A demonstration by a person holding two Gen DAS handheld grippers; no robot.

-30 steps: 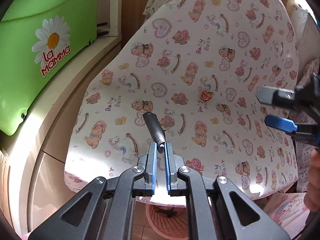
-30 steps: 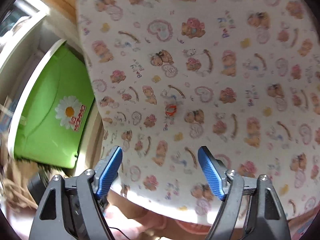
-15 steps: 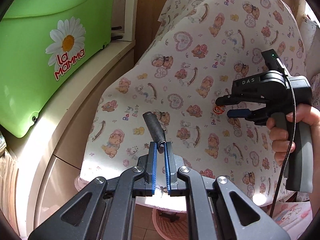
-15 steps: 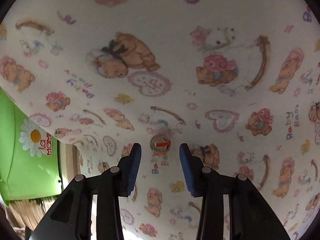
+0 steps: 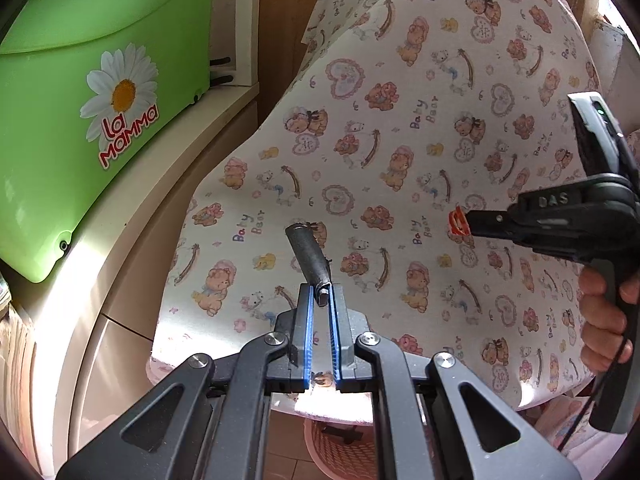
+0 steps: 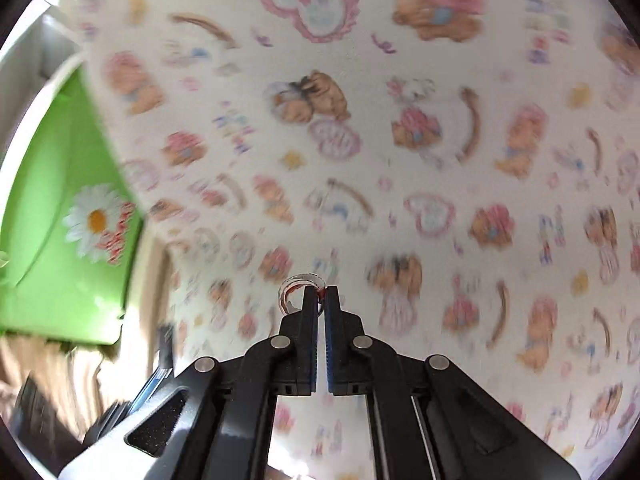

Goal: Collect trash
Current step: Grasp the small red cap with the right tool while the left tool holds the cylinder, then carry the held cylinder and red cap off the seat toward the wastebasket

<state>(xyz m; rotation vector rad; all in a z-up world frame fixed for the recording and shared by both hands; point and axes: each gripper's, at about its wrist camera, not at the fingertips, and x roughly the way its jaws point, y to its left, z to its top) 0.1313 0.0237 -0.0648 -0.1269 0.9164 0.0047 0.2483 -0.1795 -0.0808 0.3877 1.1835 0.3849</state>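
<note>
While each tool [image 5: 321,300] [image 6: 321,300] grips one scrap [image 6: 294,286].

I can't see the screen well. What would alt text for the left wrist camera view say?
The left gripper is shut on a dark grey tube-shaped scrap above a white teddy-bear-print cloth. At right, the hand-held right gripper pinches a small red-and-white wrapper on the cloth. A green plastic box with a daisy logo sits at left.

Bright daylight fills both views. In the left wrist view, sharp focus holds across the bear-print cloth [image 5: 400,160], with a glaring sunlit patch at its near edge. The right wrist view is smeared by motion blur around the green box [image 6: 60,220]. Fisheye bending darkens every corner.
</note>
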